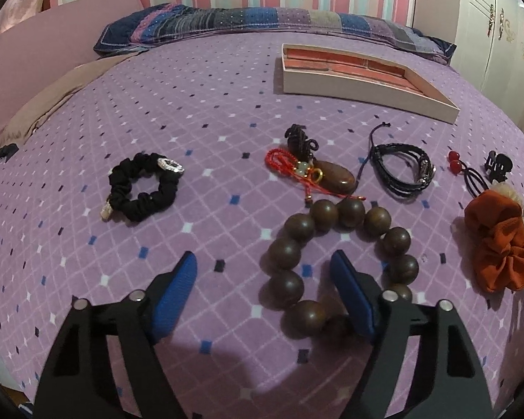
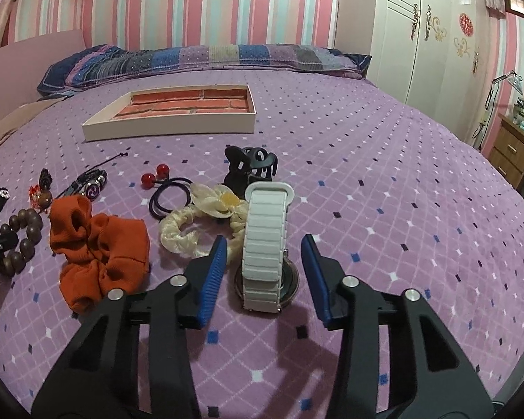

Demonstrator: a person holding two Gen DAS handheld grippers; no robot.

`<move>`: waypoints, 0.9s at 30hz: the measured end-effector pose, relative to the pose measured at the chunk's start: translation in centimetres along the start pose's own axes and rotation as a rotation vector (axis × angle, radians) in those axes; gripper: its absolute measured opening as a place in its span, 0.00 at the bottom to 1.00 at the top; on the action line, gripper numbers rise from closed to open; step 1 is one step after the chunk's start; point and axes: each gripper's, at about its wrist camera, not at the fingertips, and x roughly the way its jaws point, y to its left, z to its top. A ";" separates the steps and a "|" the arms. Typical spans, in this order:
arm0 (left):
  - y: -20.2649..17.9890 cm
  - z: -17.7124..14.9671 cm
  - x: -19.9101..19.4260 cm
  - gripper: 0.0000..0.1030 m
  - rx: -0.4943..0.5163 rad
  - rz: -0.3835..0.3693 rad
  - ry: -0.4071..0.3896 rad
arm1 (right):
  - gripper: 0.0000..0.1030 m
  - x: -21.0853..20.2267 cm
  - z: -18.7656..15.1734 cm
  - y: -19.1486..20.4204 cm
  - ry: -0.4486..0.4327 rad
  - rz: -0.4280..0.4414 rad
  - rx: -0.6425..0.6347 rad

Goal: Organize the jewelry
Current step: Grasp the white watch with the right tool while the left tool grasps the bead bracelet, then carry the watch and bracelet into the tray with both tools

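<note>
My left gripper (image 1: 263, 269) hangs open low over the purple bedspread. Its right finger (image 1: 346, 279) sits inside the ring of a dark wooden bead bracelet (image 1: 346, 209) and its left finger stands outside, so the bracelet's left beads lie between the pads, untouched. In the right wrist view my right gripper (image 2: 264, 244) straddles a white link-band watch (image 2: 265, 230) lying on the bed, with a gap on each side of the band. A shallow white tray (image 2: 167, 127) with a brick-pattern floor lies farther back, empty.
A black scrunchie (image 1: 139, 202), a red-cord pendant (image 1: 332, 174) and a black braided bracelet (image 1: 401, 171) lie beyond the beads. An orange scrunchie (image 2: 97, 241), cream scrunchie (image 2: 178, 234), red-ball hair tie (image 2: 167, 195) and black claw clip (image 2: 248, 167) crowd the watch. A wardrobe (image 2: 429, 35) stands right.
</note>
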 end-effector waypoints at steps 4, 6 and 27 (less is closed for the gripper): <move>0.1 0.2 0.2 0.73 -0.001 -0.019 0.010 | 0.33 0.2 0.2 0.1 0.008 0.014 0.008; 0.2 0.2 0.2 0.73 -0.007 -0.029 0.013 | 0.30 0.1 0.0 0.2 0.003 0.018 0.010; -0.9 1.3 1.0 0.27 0.034 -0.071 0.015 | 0.21 0.4 0.3 -0.1 -0.013 0.050 -0.007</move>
